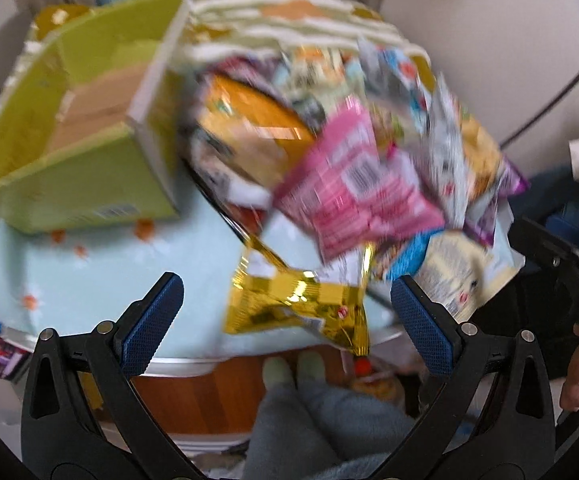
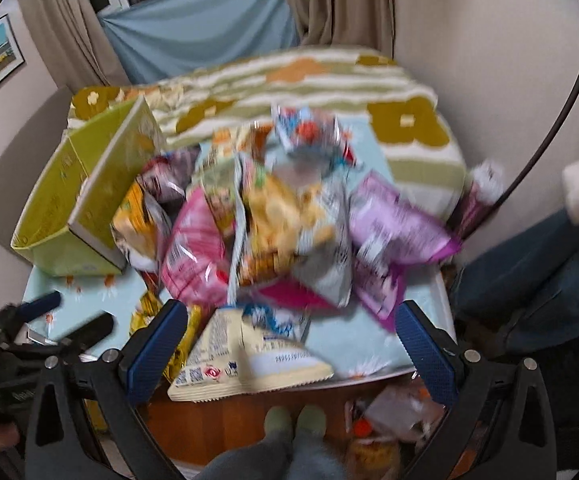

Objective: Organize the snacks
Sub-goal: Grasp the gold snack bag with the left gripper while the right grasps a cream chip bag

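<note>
A pile of snack bags lies on a light blue cloth: a gold foil bag [image 1: 301, 308] at the near edge, a pink bag [image 1: 349, 188], an orange bag [image 1: 249, 128], a purple bag [image 2: 397, 232] and a cream bag [image 2: 249, 356]. A green box [image 1: 69, 140] stands open at the left; it also shows in the right wrist view [image 2: 69, 208]. My left gripper [image 1: 287, 312] is open, above the gold bag. My right gripper [image 2: 291, 340] is open, above the cream bag. Both views are blurred.
A flowered green and white blanket [image 2: 329, 80] lies behind the pile. The table's front edge [image 1: 193, 360] is near, with the floor and feet [image 2: 295, 420] below. The left gripper shows at the left of the right wrist view [image 2: 49, 328]. Clutter [image 2: 389, 412] lies under the table.
</note>
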Available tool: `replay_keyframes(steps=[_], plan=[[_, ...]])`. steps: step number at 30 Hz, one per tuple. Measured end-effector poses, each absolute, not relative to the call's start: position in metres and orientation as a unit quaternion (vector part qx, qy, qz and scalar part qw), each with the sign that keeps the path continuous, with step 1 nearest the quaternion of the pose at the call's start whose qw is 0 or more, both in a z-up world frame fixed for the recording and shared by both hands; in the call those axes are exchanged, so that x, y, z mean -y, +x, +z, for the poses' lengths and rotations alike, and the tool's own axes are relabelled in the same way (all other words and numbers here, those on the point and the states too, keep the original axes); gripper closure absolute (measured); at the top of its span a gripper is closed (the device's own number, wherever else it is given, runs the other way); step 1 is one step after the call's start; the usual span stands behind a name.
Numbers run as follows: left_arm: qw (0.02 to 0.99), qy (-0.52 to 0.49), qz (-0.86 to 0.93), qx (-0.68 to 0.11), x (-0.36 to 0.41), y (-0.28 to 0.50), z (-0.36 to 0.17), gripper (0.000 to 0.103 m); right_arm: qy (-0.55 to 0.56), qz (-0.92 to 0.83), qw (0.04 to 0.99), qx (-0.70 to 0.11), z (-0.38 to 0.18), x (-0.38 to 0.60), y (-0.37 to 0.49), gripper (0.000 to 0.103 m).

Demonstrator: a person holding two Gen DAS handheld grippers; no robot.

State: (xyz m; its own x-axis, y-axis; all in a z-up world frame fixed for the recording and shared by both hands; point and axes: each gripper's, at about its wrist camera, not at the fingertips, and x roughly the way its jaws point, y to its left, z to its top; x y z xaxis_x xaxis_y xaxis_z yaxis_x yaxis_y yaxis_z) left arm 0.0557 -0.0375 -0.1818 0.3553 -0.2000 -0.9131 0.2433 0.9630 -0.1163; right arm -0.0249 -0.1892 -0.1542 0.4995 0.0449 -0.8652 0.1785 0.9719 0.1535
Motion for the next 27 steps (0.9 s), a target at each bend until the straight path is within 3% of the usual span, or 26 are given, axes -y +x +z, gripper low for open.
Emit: replay_keyframes(steps=[16, 27], plan=[[0.784, 0.077, -0.147, -0.599, 0.082, 0.069, -0.262, 0.0, 0.157, -0.01, 0.803, -0.575, -0.21, 0.183, -0.002, 0.0], [0.776, 0.081, -0.153, -0.606, 0.083, 0.085, -0.28, 0.014, 0.141, 0.012, 0.772, -0.619, -0.242, 0.173, 0.016, 0.0]])
